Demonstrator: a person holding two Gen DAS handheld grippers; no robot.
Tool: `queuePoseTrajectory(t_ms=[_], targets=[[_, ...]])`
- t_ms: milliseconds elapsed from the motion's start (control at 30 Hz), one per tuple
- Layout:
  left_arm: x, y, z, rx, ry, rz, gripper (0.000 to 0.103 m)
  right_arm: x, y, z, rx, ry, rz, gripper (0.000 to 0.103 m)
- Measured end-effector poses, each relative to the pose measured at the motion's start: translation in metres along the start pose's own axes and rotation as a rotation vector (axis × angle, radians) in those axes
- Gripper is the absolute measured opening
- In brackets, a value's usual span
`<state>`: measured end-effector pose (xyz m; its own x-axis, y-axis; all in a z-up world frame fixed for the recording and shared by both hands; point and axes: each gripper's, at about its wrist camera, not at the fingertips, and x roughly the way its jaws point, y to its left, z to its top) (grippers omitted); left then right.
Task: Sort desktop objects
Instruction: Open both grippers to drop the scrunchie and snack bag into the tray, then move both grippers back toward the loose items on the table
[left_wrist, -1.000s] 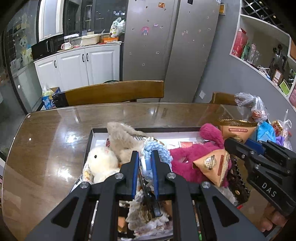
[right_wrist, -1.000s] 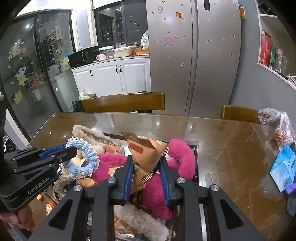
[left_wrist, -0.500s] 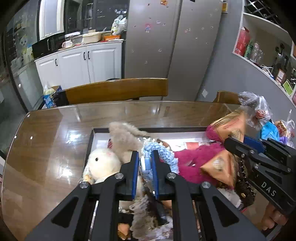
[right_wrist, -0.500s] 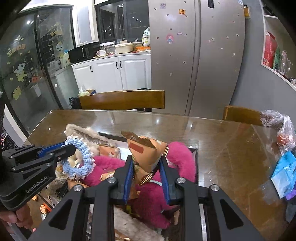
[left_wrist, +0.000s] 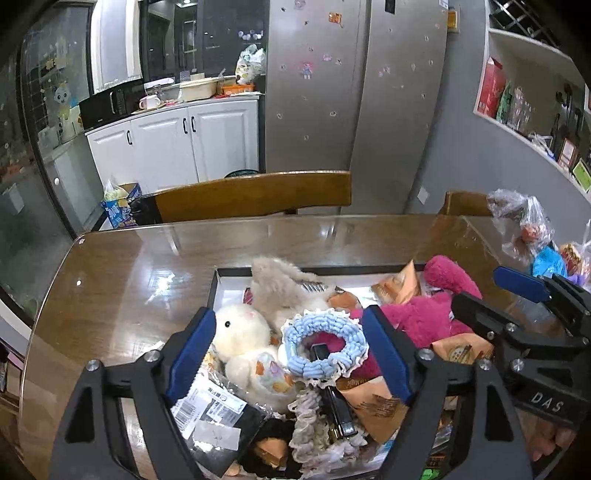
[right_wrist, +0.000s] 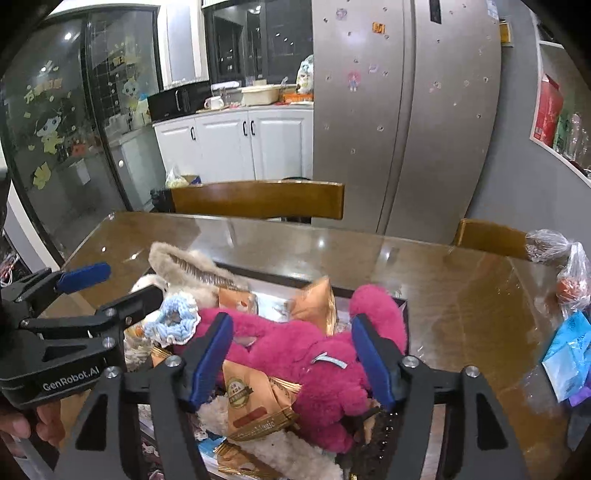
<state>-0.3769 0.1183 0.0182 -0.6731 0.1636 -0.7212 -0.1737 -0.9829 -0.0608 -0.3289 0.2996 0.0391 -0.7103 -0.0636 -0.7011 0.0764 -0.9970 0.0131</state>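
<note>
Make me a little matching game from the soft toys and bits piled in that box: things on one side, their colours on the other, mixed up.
Things:
1. knitted ring
2. big plush toy
3. small plush bunny
4. snack packet

Colours:
A. cream white
B. orange-brown
C. light blue
D. magenta pink

Pairs: 1-C, 2-D, 3-A, 4-B
</note>
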Motion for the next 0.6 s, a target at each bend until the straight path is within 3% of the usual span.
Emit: queuePoseTrajectory(t_ms=[300, 600], targets=[[-0.013, 0.009, 0.003, -0.019, -0.010, 0.004, 0.085, -0.015, -0.012, 0.010, 0.054, -0.027, -0.008, 0.075], [-0.049, 0.009, 0.000, -0.009, -0.053, -0.003, 0.085, -0.034, 0.004, 0.012, 0.021, -0.059, 0.014, 0.075]])
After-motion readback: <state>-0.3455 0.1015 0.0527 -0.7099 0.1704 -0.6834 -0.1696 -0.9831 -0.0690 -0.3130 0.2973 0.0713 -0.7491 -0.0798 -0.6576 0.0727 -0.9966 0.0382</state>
